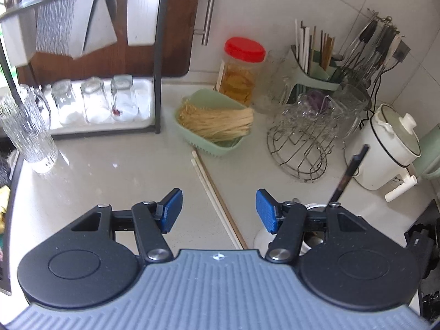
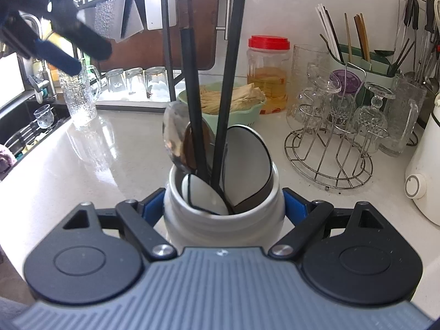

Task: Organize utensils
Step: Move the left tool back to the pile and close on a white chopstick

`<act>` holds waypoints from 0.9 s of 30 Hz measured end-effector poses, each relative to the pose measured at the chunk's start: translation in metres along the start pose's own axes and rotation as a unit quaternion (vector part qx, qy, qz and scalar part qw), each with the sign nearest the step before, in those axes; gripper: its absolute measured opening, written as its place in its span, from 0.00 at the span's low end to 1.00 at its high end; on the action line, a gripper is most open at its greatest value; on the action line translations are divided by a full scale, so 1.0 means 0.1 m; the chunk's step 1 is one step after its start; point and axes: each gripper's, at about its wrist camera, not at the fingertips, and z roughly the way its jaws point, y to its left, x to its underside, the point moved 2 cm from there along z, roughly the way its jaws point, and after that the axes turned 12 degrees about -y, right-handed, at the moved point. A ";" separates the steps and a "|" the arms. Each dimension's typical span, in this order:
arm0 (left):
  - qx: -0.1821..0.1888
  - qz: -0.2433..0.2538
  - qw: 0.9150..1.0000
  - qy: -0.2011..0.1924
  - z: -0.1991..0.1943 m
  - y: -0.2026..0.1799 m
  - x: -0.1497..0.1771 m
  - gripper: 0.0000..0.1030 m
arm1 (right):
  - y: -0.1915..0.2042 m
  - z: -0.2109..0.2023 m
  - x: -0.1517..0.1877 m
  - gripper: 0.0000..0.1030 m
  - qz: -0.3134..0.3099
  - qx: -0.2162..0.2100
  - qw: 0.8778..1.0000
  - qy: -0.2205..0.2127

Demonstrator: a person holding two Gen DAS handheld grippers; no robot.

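Pale stone worktop [image 1: 123, 170] runs along a white tiled wall, crowded at the back with kitchen things. Taking the white utensil jar [image 2: 224, 214] as the landmark: the right claw [image 2: 224, 209] is clamped on it, a blue pad pressed to each side of its body. Inside the jar stand two black chopsticks [image 2: 231, 82], a metal spoon [image 2: 173, 137] and two white spoons with dark rims [image 2: 247, 162]. Beyond the jar sits a green basket [image 2: 247, 115] of dried noodles, with a red-lidded jar [image 2: 268, 74] behind it. To the jar's right stands a wire glass rack [image 2: 330, 159]. Left of the jar, loose pale chopsticks [image 1: 217, 203] lie on the worktop. The left claw [image 1: 219, 210] hangs above them, jaws apart and empty.
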 end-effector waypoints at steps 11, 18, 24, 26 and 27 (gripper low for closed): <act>-0.013 -0.009 0.998 0.054 0.75 0.24 0.14 0.63 | -0.02 0.01 0.00 0.87 0.002 -0.005 1.000 0.005; -0.021 0.008 0.996 0.085 1.24 0.32 0.16 0.61 | -0.03 0.02 -0.01 0.87 0.003 -0.004 1.000 0.011; -0.018 0.012 0.992 0.123 1.67 0.37 0.26 0.51 | -0.01 0.03 -0.02 0.87 0.011 0.014 1.000 0.021; -0.017 0.014 0.991 0.130 1.77 0.37 0.28 0.50 | -0.01 0.04 -0.03 0.87 0.013 0.017 0.999 0.025; -0.017 0.015 0.991 0.133 1.81 0.37 0.29 0.49 | 0.00 0.05 -0.03 0.87 0.012 0.019 0.999 0.026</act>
